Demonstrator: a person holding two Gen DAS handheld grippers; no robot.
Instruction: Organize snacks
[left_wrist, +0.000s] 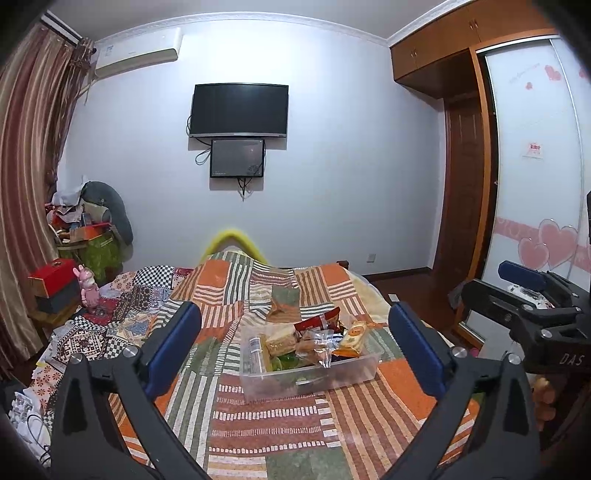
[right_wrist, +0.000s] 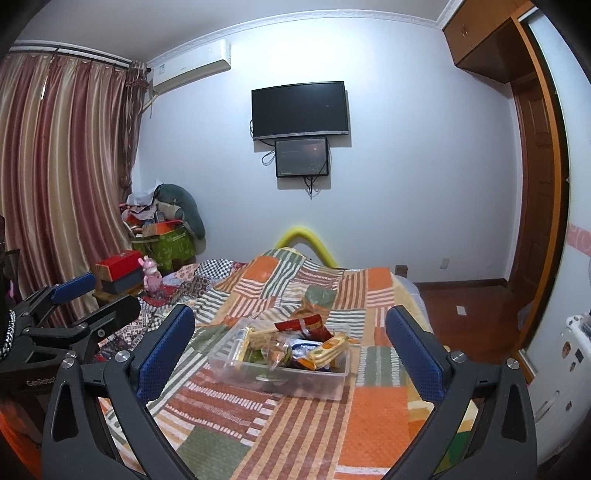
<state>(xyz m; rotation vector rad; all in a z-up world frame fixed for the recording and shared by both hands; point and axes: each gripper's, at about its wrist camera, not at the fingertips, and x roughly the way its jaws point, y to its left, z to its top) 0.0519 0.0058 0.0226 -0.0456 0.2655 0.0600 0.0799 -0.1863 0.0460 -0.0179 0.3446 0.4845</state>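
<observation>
A clear plastic bin sits on the patchwork quilt, piled with several wrapped snacks. Among them are a red packet and a yellow-orange packet. A brownish-green packet lies loose on the quilt just behind the bin. My left gripper is open, short of the bin, nothing between its blue pads. My right gripper is open beside it on the right, also holding nothing.
The quilt-covered bed fills the foreground. On the left, a bedside stand holds a red box and a pink toy, with curtains behind. A wardrobe stands on the right. A yellow tube arches at the bed's far end.
</observation>
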